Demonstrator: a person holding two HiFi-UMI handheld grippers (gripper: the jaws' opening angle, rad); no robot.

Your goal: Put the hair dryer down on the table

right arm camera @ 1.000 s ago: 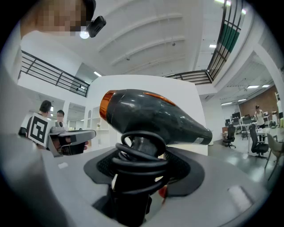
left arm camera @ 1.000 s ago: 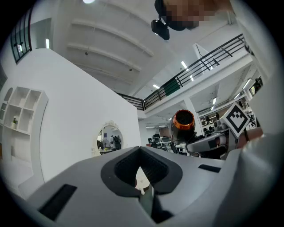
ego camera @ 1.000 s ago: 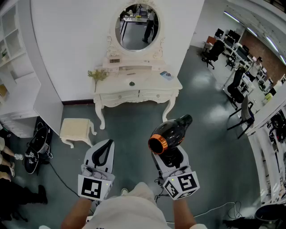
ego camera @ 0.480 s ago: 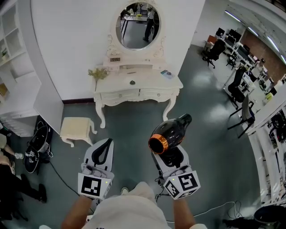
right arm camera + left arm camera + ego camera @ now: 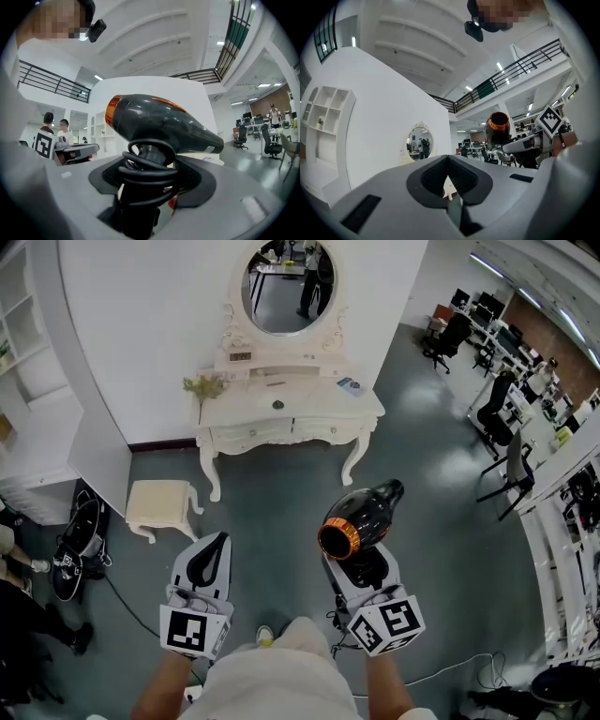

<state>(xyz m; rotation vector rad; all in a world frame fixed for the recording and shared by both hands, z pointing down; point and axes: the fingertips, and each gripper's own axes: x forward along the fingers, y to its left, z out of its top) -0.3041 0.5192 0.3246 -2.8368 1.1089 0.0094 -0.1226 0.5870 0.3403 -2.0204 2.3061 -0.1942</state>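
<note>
Since a second ago the left gripper (image 5: 212, 554) has dropped a little lower in the head view and closer to the person, and the worktop (image 5: 309, 401) with its oval mirror (image 5: 286, 282) now sits slightly higher in that view. The right gripper (image 5: 361, 570) and its load look unchanged.

The dryer (image 5: 361, 517) is up in the air over the grey floor, well apart from the worktop and not set down. The right gripper's fingers are clenched on its handle, with the black cord (image 5: 147, 171) coiled round the handle just above them. The handle stands roughly upright between the fingers. The barrel is the long axis. In the head view it runs from the orange-ringed rear end at lower left to the dark nozzle at upper right, so the nozzle points away from the person and off to the right. In the right gripper view the barrel lies across the picture, orange end left, nozzle right and dipping slightly.

The left gripper's fingers are clenched tip to tip with nothing between them.

A pale label near the nozzle is too small to read. The cubes carry only black-and-white square markers.
</note>
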